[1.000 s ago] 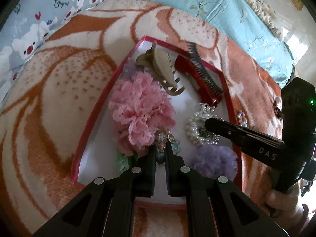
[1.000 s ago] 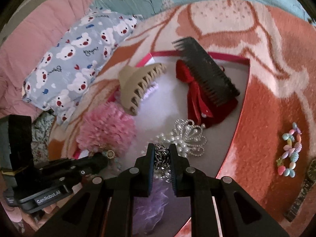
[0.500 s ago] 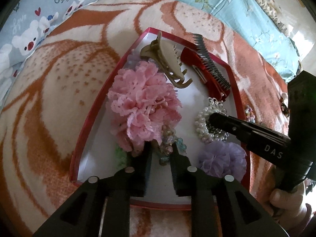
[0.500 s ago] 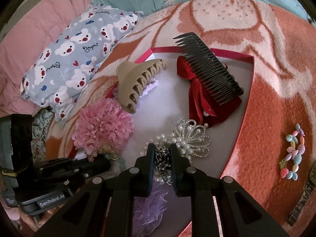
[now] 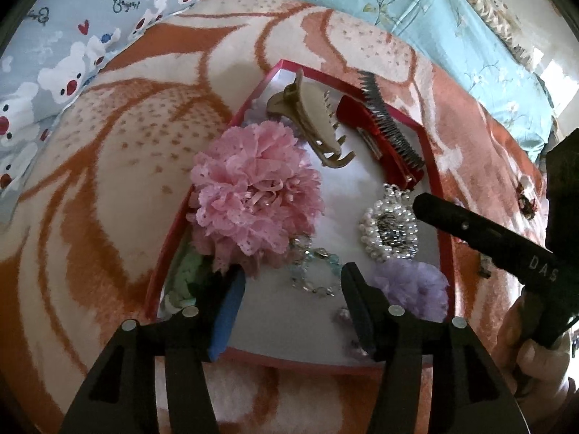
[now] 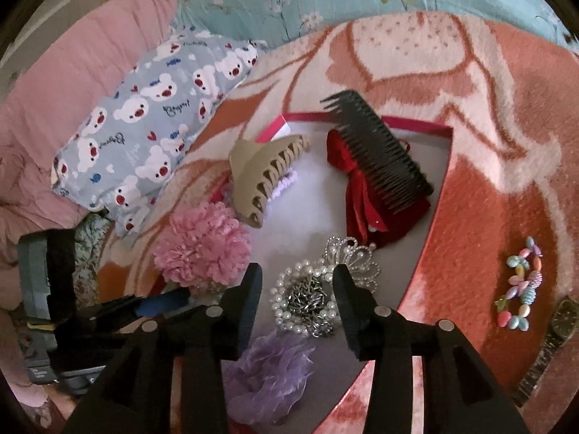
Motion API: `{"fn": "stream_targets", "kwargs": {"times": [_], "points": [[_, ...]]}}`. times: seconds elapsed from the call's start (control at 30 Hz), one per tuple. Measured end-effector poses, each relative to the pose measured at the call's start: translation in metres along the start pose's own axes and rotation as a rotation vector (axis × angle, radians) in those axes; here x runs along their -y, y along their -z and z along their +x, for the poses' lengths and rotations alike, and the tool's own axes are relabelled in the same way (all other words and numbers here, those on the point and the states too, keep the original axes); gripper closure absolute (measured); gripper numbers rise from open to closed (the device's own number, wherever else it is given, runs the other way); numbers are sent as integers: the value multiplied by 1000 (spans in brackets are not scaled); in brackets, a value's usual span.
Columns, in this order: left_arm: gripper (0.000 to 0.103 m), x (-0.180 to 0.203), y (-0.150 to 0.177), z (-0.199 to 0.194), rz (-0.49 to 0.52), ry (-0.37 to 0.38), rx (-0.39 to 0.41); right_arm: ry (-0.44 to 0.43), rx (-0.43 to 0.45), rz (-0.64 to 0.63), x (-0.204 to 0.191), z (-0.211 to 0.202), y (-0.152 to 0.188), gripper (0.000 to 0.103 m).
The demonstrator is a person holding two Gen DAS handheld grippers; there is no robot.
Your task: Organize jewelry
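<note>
Both grippers, left gripper (image 5: 293, 282) and right gripper (image 6: 295, 282), hovered with jaws spread wide and empty over the red tray (image 5: 432, 166). Beneath them lay the bead bracelet (image 5: 315, 275) and pearl piece (image 6: 307, 296); farther off sat the pink flower (image 5: 257, 199), claw clip (image 5: 311, 123) and comb (image 6: 380, 155).

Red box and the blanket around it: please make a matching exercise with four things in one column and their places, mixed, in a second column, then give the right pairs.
Things:
1. black comb
2. purple scrunchie
3. pastel bead bracelet
4. beige claw clip

Places:
A. on the blanket, outside the red box
B. lying on the red bow
C. far-left part of the box, above the pink flower
D. near edge of the box, under the right gripper

Pairs: 1-B, 2-D, 3-A, 4-C
</note>
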State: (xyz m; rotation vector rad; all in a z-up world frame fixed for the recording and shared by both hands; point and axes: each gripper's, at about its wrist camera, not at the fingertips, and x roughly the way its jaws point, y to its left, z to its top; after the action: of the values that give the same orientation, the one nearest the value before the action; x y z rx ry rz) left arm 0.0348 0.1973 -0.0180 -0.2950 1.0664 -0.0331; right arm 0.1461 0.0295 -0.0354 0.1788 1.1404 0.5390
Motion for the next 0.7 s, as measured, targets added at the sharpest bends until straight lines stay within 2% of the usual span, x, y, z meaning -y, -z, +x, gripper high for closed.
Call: {"fn": "stream_targets", "kwargs": {"times": [0.13,0.43,0.57,0.63,0.7], "points": [[39,4,3,-10,10,2,13,2,34,23,6,-16,0,52],[38,5,11,-25,8,24,19,-9,60,94,21,-37,8,49],[33,2,15,-32,-11,35,24,-27,68,115,24,-43,13,38],[22,0,17,-35,-29,43,31,-38,73,129,25,-46,16,33],[21,-6,19,-40,-61,63,37,-56,80,152,27,-49,19,26]]}}
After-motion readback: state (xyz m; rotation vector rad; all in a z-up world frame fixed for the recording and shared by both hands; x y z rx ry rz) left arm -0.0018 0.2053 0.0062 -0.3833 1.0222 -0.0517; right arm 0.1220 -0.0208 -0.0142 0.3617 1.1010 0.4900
